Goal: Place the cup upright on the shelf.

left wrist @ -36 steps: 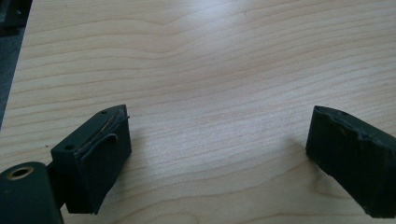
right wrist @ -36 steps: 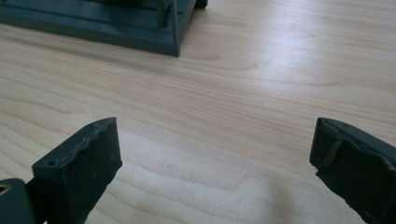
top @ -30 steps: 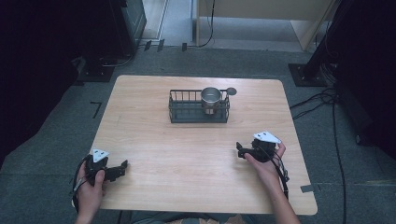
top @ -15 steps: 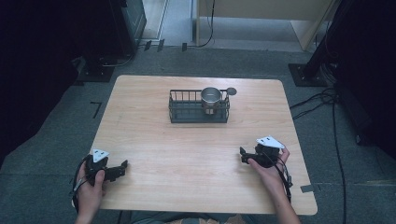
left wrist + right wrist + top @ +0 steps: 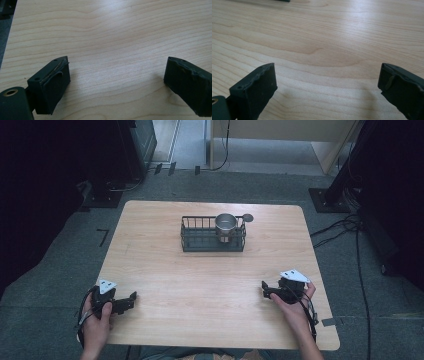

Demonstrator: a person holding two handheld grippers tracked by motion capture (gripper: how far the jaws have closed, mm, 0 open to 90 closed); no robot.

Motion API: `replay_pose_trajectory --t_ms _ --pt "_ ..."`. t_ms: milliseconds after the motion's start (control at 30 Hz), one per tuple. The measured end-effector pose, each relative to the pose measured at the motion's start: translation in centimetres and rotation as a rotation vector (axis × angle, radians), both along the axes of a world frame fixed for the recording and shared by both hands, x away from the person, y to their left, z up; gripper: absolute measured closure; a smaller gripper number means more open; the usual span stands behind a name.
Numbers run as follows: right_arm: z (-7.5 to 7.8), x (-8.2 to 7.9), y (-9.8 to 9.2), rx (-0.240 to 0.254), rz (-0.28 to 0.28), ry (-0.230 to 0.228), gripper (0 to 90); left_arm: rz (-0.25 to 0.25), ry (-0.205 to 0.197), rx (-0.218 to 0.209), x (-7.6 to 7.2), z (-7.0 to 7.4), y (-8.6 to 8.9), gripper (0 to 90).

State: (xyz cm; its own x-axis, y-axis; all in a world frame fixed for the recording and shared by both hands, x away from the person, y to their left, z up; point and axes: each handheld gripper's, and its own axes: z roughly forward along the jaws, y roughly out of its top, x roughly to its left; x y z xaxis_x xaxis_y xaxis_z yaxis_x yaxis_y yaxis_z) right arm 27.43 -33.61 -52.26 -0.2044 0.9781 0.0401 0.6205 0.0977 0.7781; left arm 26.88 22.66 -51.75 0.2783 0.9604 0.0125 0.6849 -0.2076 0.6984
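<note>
A black wire basket (image 5: pixel 212 236) stands at the table's far middle, with a metal cup (image 5: pixel 226 225) in its right end. The cup's handle (image 5: pixel 247 218) sticks out over the basket's right rim. My left gripper (image 5: pixel 131 300) rests on the table near the front left corner, open, nothing between its jaws. My right gripper (image 5: pixel 265 290) rests near the front right, also open and holding nothing. Bare wood shows between the wide-apart jaws of the left gripper (image 5: pixel 116 82) and of the right gripper (image 5: pixel 327 87) in their own views.
The light wooden table (image 5: pixel 200 285) has its front edge just behind both hands. Cables (image 5: pixel 345 227) and stand bases lie on the grey floor to the right and behind the table. Dark equipment (image 5: pixel 135 145) stands at the back left.
My right gripper has moved toward the front right of the table and settled lower. The left gripper has stayed in place.
</note>
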Motion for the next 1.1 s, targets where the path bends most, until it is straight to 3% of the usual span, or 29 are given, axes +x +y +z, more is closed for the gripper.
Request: replay_pose_trajectory --t_ms 700,900,1100 --pt "-0.2 -2.9 -2.6 -0.030 -0.020 0.047 1.6 0.000 0.000 0.001 0.0 0.0 0.0 7.2" --pt "-0.4 -3.2 -3.3 -0.035 -0.036 0.089 1.1 0.000 0.000 0.001 0.0 0.0 0.0 7.2" --pt "-0.4 -3.2 -3.3 -0.030 -0.031 0.094 0.7 0.000 0.001 0.001 0.0 0.0 0.0 7.2"
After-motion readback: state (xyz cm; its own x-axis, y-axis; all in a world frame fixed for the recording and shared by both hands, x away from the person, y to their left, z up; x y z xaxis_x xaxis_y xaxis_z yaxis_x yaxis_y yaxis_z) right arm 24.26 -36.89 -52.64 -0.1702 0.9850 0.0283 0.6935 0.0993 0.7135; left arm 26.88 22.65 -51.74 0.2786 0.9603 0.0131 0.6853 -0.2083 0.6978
